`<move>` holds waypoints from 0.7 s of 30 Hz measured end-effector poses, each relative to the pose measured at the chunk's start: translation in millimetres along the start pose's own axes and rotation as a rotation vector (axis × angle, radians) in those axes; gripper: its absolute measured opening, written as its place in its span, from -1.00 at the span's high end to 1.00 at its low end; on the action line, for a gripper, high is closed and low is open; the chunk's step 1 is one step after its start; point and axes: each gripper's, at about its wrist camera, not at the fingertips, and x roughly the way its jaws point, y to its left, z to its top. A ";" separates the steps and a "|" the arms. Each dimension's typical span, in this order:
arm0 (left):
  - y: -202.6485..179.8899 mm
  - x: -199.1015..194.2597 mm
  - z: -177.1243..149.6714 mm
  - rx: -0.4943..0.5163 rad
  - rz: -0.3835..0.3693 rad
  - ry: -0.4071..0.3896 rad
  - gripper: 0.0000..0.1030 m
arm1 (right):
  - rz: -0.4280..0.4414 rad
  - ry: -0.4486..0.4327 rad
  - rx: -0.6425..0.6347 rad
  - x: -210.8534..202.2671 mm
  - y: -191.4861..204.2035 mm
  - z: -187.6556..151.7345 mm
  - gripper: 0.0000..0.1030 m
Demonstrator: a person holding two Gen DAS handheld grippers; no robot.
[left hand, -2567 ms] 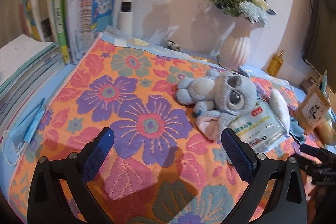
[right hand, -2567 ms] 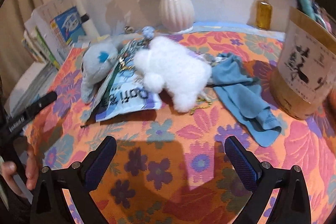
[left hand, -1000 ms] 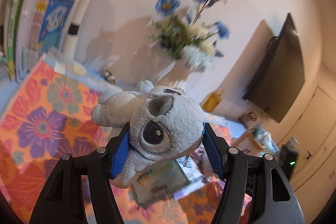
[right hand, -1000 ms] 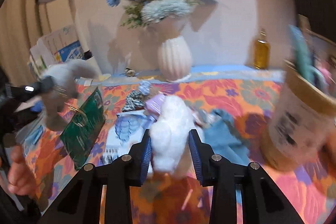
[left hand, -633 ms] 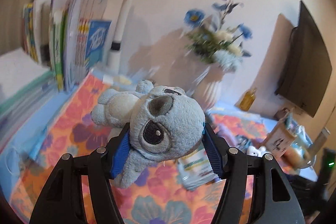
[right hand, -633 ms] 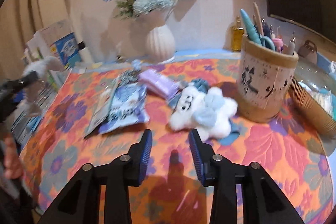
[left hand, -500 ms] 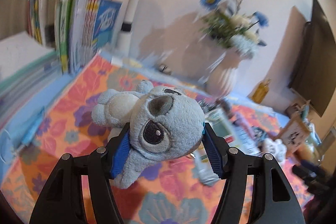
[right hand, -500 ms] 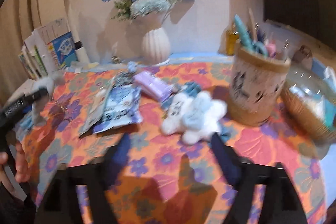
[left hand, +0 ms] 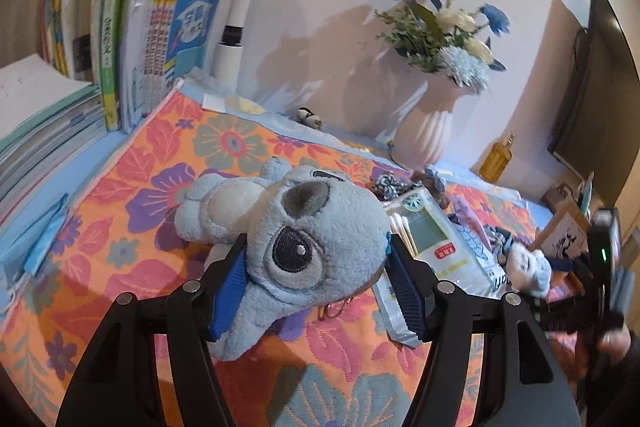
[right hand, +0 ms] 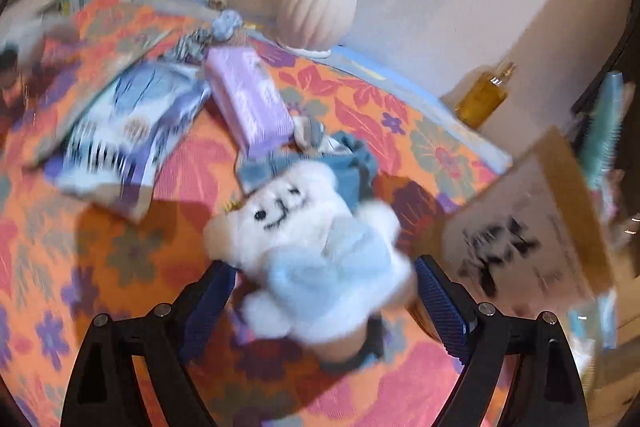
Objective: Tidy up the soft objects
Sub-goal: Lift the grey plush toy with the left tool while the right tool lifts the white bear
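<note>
A grey-blue plush animal with big dark eyes is clamped by its head in my left gripper, which is shut on it just above the flowered orange cloth. A white plush with a stitched smile and pale blue front lies on a blue cloth. My right gripper stands open around the white plush, its pads apart from the fur. The left wrist view also has the white plush at far right, with the right gripper's body behind it, held by a hand.
Books and a lamp post stand at the back left, a white vase of flowers behind. A purple packet, a wipes pack and a cotton swab pack lie mid-cloth. A pen holder and amber bottle stand right.
My left gripper has come down toward the cloth with the grey-blue plush still clamped. My right gripper let go of the white plush, opened wide and dropped around it.
</note>
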 end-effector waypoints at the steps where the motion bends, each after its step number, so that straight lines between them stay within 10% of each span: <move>1: -0.4 0.0 0.0 0.003 0.003 0.000 -0.23 | 0.015 0.002 0.029 3.7 -4.2 2.5 -0.70; 8: 3.3 0.5 0.9 -0.013 0.005 0.000 -0.23 | 0.079 -0.072 0.121 -17.0 6.3 -7.9 -0.03; 15: 1.9 -0.4 0.0 0.002 -0.016 -0.003 -0.23 | 0.134 -0.231 0.256 -99.1 7.8 -44.7 -0.02; 21: 8.6 3.2 1.3 -0.030 -0.083 0.031 -0.23 | 0.335 -0.122 0.368 -90.4 19.2 -71.5 -0.05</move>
